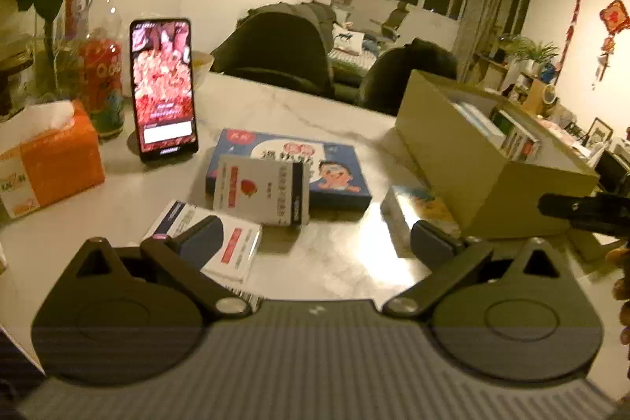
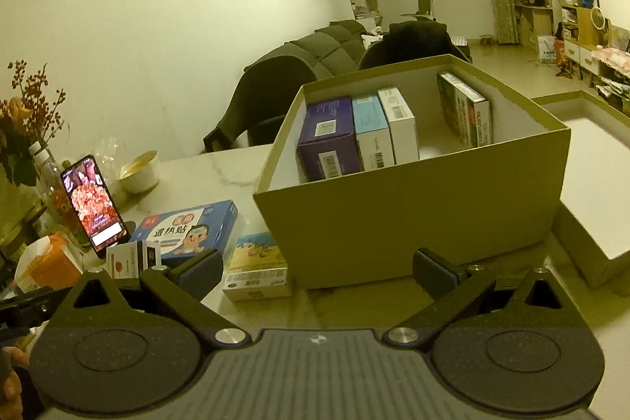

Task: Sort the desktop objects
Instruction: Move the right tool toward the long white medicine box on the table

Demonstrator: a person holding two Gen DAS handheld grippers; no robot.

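Both claws empty, jaws wide: left claw [image 1: 315,243] above white medicine box [image 1: 204,243], right claw [image 2: 317,268] before cardboard box [image 2: 413,223].

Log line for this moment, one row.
left gripper open, empty | right gripper open, empty | carton: four boxes upright | table: four boxes loose

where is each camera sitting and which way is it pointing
Left wrist: on the open left gripper, low over the table, facing the phone and loose boxes; the other gripper shows at right.
Right wrist: on the open right gripper, facing into the cardboard box.
Shared: phone, blue box, cardboard box.
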